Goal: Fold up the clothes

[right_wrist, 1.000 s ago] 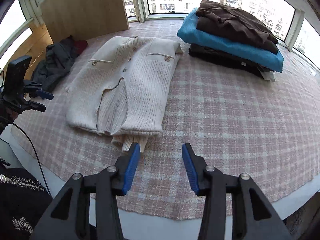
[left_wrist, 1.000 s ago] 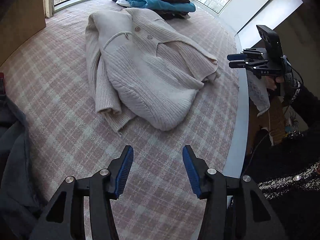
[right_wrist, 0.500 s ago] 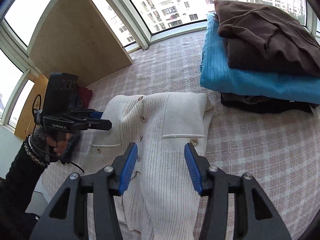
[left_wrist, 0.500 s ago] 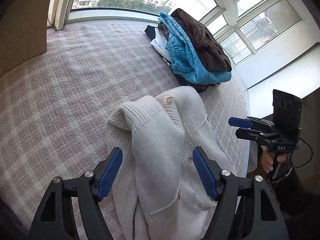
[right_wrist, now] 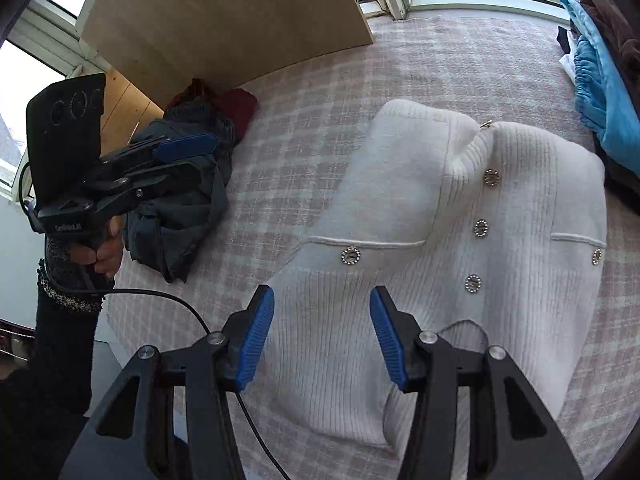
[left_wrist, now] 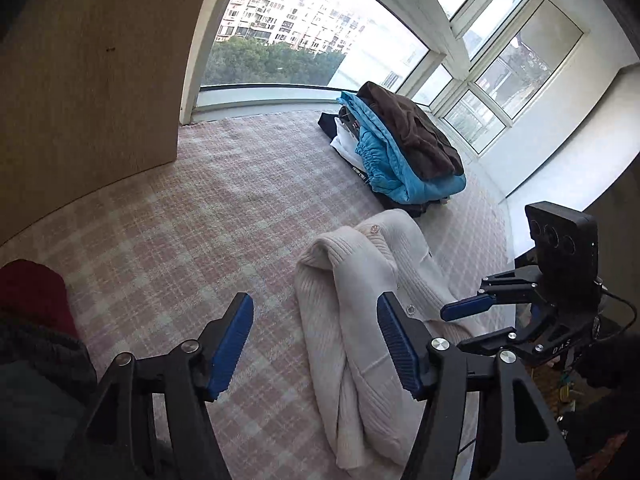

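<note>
A cream knit cardigan (right_wrist: 460, 248) with sparkly buttons lies on the pink plaid surface, sleeves folded in; it also shows in the left wrist view (left_wrist: 360, 320). My right gripper (right_wrist: 322, 340) is open and empty, hovering over the cardigan's lower left part. My left gripper (left_wrist: 316, 344) is open and empty, above the cardigan's left shoulder edge. Each gripper shows in the other's view: the right one (left_wrist: 472, 320) beside the cardigan, the left one (right_wrist: 192, 156) above the dark clothes.
A stack of folded clothes (left_wrist: 400, 152), brown on blue on dark, sits by the window. A heap of dark grey and red clothes (right_wrist: 188, 184) lies at the left by a wooden panel (right_wrist: 224, 20). The plaid surface's edge (left_wrist: 506, 240) runs at the right.
Both grippers moved left along the cardigan. The left one now looks past the shoulder toward the wooden panel; the right one came lower over the cardigan's front. Both stayed open.
</note>
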`<state>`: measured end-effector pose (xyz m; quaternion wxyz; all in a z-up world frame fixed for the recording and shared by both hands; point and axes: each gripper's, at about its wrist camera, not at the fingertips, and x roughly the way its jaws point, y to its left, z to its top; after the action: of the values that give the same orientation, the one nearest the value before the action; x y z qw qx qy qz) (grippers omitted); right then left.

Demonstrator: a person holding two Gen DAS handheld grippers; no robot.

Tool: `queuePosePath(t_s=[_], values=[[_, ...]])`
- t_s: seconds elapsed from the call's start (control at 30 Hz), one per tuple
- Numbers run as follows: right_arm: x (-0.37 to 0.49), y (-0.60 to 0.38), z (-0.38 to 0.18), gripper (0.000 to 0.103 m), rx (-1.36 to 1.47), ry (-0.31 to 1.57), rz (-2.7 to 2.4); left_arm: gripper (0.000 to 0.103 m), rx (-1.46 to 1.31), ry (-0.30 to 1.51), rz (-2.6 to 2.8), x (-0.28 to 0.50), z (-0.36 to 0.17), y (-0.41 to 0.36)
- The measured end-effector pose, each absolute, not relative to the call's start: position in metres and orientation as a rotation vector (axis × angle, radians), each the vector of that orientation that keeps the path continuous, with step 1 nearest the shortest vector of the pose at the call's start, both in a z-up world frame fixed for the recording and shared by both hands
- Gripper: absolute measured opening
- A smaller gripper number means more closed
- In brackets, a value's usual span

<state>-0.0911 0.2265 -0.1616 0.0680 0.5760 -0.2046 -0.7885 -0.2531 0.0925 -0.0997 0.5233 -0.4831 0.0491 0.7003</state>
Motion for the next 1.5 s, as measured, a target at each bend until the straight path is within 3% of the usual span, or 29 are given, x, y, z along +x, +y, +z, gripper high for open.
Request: queuePosePath(t_s=[0.2,0.27,0.33,0.47,0.63,0.73,0.83,0.97,1.07,1.13,1.17,1.33,1.43,1.5], values=[[-0.103,0.173,-0.204,0.048,1.946,-0.317,-2.290,0.062,-1.154,0.318,1.665,-0.174,-0.108,0.024],[-0.102,0.188,-0.210,0.024,1.946,-0.415,-2.245,0.062,-1.155,0.361,1.626,-0.160,-0.119,0.020],[-0.097,0.216,-0.203,0.016,1.899,-0.625,-2.211,0.062,-1.147,0.393,1.600,-0.151,-0.130,0.024],[-0.082,0.270,-0.168,0.014,1.735,-0.921,-2.231,0.063,-1.125,0.431,1.572,-0.150,-0.145,0.045],[-0.067,0.319,-0.113,0.014,1.500,-1.128,-2.303,0.063,-1.128,0.438,1.527,-0.162,-0.167,0.083],[-0.065,0.337,-0.096,0.014,1.444,-1.164,-2.343,0.059,-1.143,0.459,1.504,-0.167,-0.183,0.106],[-0.066,0.347,-0.088,0.014,1.413,-1.184,-2.348,0.040,-1.119,0.382,1.426,-0.164,-0.176,0.120],[-0.087,0.327,-0.109,0.014,1.439,-1.176,-2.277,0.043,-1.102,0.406,1.335,-0.138,-0.182,0.144],[-0.103,0.294,-0.148,0.020,1.596,-1.111,-2.167,0.051,-1.091,0.399,1.328,-0.133,-0.174,0.139],[-0.111,0.273,-0.179,0.036,1.737,-1.085,-2.034,0.051,-1.121,0.309,1.347,-0.146,-0.161,0.117],[-0.115,0.262,-0.195,0.036,1.804,-1.071,-1.965,0.053,-1.124,0.271,1.367,-0.153,-0.153,0.105],[-0.065,0.293,-0.148,0.037,1.596,-1.064,-2.158,0.058,-1.120,0.218,1.472,-0.182,-0.116,0.061],[-0.012,0.331,-0.126,0.054,1.680,-0.957,-2.499,0.066,-1.144,0.131,1.458,-0.191,-0.111,0.073],[0.021,0.346,-0.134,0.054,1.824,-0.911,-2.604,0.067,-1.170,0.189,1.464,-0.189,-0.123,0.091]])
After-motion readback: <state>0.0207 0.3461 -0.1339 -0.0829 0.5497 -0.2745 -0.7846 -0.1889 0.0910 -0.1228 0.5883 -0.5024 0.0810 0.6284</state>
